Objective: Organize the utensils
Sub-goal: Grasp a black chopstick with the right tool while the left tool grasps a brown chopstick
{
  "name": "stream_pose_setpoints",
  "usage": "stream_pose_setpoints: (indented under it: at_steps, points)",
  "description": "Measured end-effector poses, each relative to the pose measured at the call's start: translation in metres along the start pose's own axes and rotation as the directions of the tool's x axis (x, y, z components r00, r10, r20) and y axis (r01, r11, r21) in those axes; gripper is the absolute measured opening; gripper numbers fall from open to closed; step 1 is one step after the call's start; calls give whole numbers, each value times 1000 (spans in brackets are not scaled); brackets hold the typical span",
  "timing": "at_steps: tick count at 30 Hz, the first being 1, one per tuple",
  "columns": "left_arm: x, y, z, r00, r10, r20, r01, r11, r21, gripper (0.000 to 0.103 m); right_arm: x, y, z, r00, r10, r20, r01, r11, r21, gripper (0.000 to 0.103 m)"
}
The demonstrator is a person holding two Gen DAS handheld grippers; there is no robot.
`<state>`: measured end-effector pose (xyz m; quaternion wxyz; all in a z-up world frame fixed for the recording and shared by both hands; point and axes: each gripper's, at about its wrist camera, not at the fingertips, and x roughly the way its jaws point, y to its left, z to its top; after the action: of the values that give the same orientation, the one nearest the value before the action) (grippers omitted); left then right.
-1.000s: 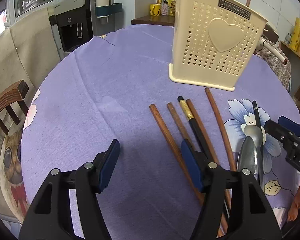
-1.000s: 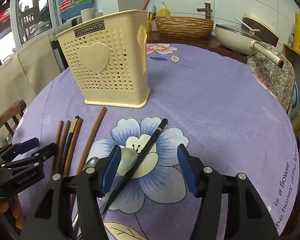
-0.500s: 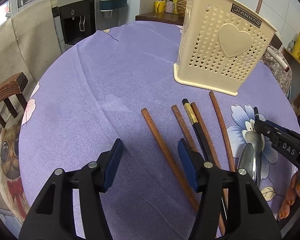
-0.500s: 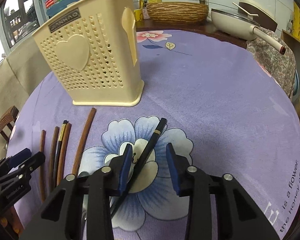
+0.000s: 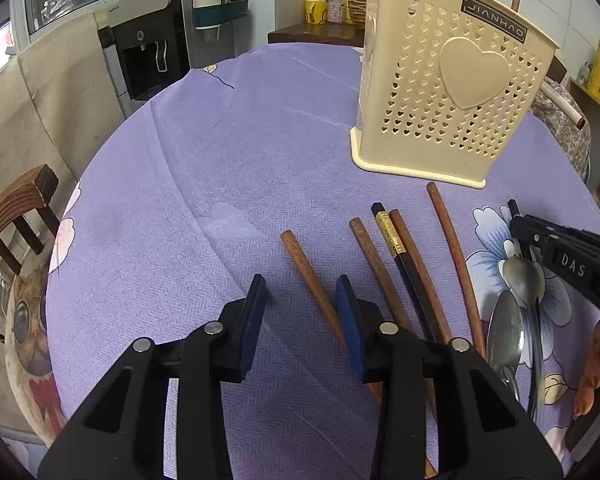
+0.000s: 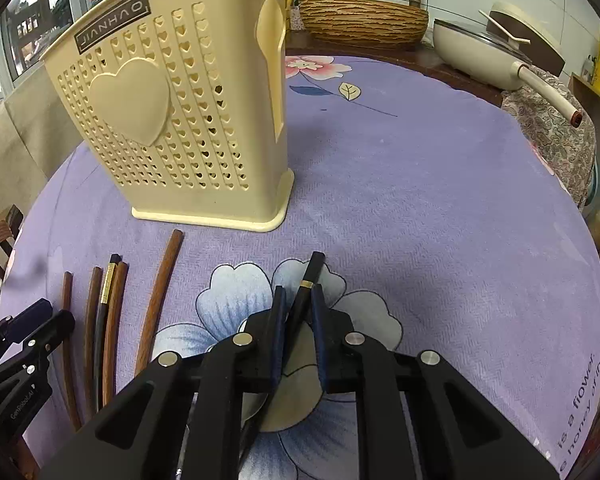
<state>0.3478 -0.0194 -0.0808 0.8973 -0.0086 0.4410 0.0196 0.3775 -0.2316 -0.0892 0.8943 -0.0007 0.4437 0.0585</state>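
Right gripper [image 6: 298, 304]: jaws have just been closing and are now pinching a black chopstick [image 6: 313, 270] near its upper end. The chopstick is slim and square-topped, with a thin gold band just below the top; it is lying slantwise over a pale blue flower printed on the purple cloth of the tabletop [image 6: 440, 208]. Its lower part is running under the gripper body, out of sight.

Left gripper [image 5: 302, 300]: jaws have just been narrowing but are standing partly spread. The leftmost brown chopstick [image 5: 304, 264] is passing between the pads; whether the right pad is touching it cannot be told. The left pad is clear of it.

Remaining utensils are lying on the cloth in a loose row. Right of the leftmost stick: a second brown chopstick [image 5: 370, 252], a black chopstick with gold band [image 5: 392, 236], another brown stick touching it, then a longer, slightly curved reddish stick [image 5: 454, 248] set apart. Two steel spoons [image 5: 516, 308] are overlapping near the right edge of the left wrist view, bowls up the frame.

A cream plastic holder [image 5: 452, 80] is standing upright beyond the sticks: heart-shaped perforations, a raised heart on the face, a dark label near the rim. One brown stick top is showing above its rim.
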Motion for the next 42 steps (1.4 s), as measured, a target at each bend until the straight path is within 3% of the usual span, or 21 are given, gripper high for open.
stream_pose_setpoints:
  at_steps: [8,12,32,42]
  points:
    - [3,-1,6,1000,2,-9,-2,1000,-3,26,6,0,4,1000,21,-11,-21,1000,19,11]
    - [3,-9,6,1000,-2,-3,2,1000,3,15,7,-1,3,999,33,-3,-33,999,37,10]
    - [10,0,17,998,-57,-24,56,998,-43,8,-3,-7,2,989,137,54,-142,983,116,8]
    - [-17,5,27,992,-111,62,113,993,-36,7,-32,-9,12,973,166,162,-184,978,101,8]
